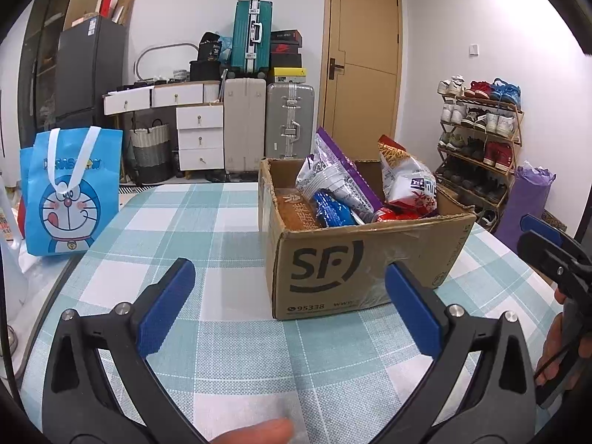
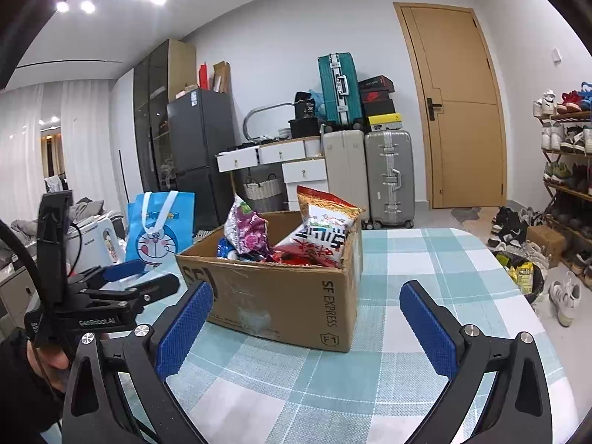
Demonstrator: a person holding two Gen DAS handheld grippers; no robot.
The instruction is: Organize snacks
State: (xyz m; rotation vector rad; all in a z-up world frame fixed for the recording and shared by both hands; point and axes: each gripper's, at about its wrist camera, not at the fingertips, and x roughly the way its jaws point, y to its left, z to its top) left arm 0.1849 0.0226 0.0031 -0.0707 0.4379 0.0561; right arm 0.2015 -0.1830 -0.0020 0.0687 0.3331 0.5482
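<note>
**Both grippers wide and empty, snack box ahead of them**

I have my left gripper hovering low over the worktop, its blue-padded jaws spread wide with nothing between them. Just beyond the jaws, ahead and a little to the right, stands the SF Express cardboard box, open at the top and sitting on the checked teal-and-white cloth. Snack packets poke out of it: a purple-and-silver bag leaning left, a red-and-white noodle bag towards the right, a small blue packet low between them, and an orange-brown pack flat against the left wall.

My right gripper is likewise spread wide and empty. From its camera the box sits directly ahead of the jaws, one corner turned towards me, with the red-and-white bag and the purple bag standing up out of it. The left gripper shows to the left of these jaws, held in a hand.

Far left of the left jaws, at the worktop's edge, a blue Doraemon tote bag stands upright, well apart from the box.
</note>
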